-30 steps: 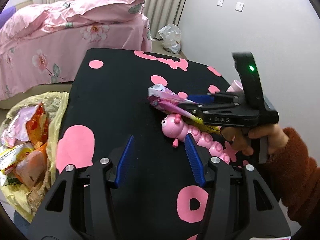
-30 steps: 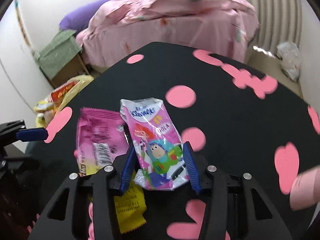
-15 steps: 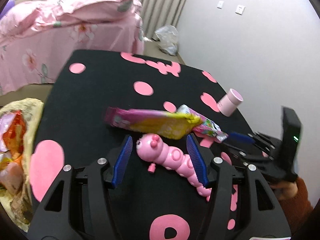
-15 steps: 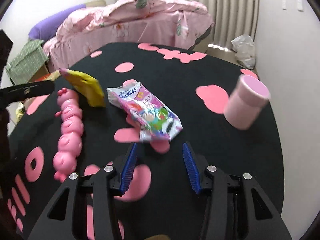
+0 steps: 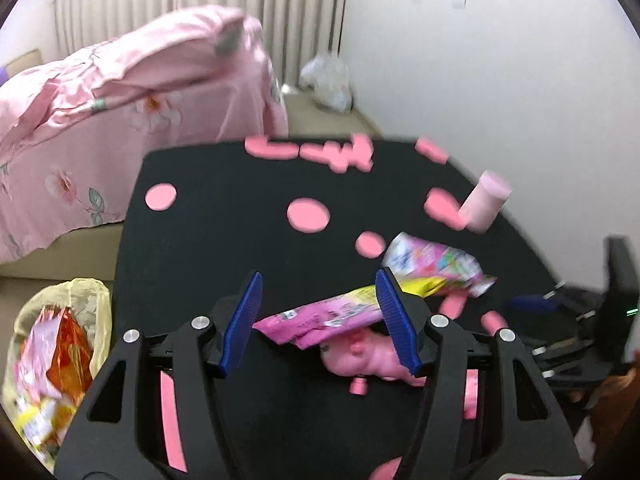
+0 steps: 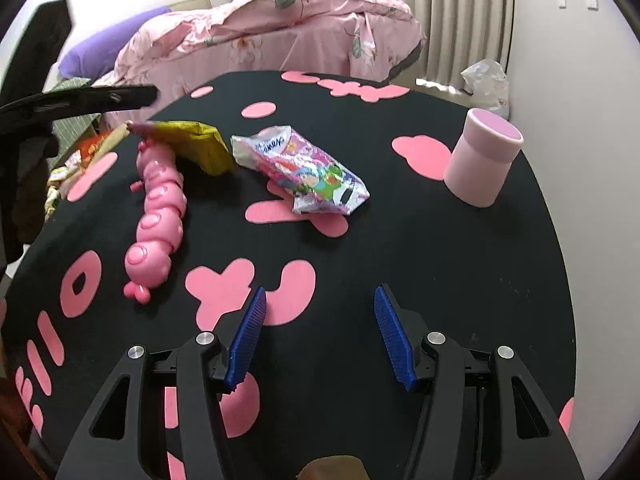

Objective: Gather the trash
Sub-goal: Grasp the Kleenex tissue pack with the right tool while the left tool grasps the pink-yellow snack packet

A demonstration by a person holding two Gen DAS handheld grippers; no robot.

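Note:
A magenta and yellow snack wrapper [image 5: 320, 316] lies tilted across the head of a pink caterpillar toy [image 5: 364, 360] on the black table with pink patches [image 5: 224, 240]. My left gripper [image 5: 318, 320] hangs over it, jaws opening, with the wrapper between the fingers and the left pad clear of it. A colourful tissue pack [image 6: 304, 168] lies beside the wrapper [image 6: 192, 144]. My right gripper [image 6: 320, 336] stands back near the table's near edge, jaws opening with nothing between them. The left gripper [image 6: 132, 96] shows dark in the right wrist view's upper left.
A yellowish trash bag [image 5: 52, 360] full of wrappers hangs off the table's left side. A pink cup [image 6: 480, 164] stands near the right edge by the wall. The toy [image 6: 158, 208] lies lengthwise. A pink bed [image 5: 120, 100] and a white plastic bag [image 5: 328, 84] lie beyond.
My right gripper let go of the tissue pack, drew back from it and spread wider. My left gripper slid over until the wrapper came between its fingers.

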